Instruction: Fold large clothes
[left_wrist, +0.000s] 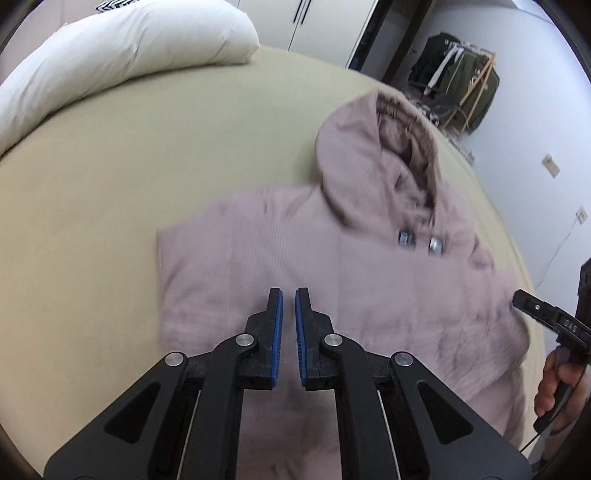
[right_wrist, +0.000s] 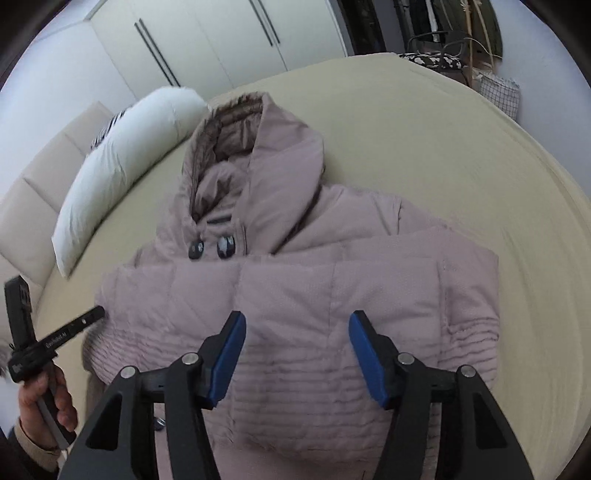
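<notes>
1. Left wrist view: the left gripper (left_wrist: 289, 295) hangs over the near part of a mauve hooded padded jacket (left_wrist: 332, 266) that lies on the beige bed (left_wrist: 92, 221). Its blue pads stand almost together with a thin gap, and nothing is between them. The hood (left_wrist: 373, 155) points to the far right, with two snaps (left_wrist: 421, 242) below it. A white pillow (left_wrist: 122, 48) lies at the far left. At the right edge a hand holds the other tool.

2. Right wrist view: the right gripper (right_wrist: 297, 321) has its fingers spread wide above the ribbed near section of the jacket (right_wrist: 295, 295), gripping nothing. The jacket lies in the middle of the bed (right_wrist: 443, 147), hood (right_wrist: 258, 155) far. The sleeves appear already folded across the body, though blur makes this uncertain.

3. Judged step: the side folds seem done, and the lengthwise fold is likely next.

4. Next move calls for each gripper to pinch a near corner of the hem, taking all the thick layers, and to carry it evenly toward the hood.
</notes>
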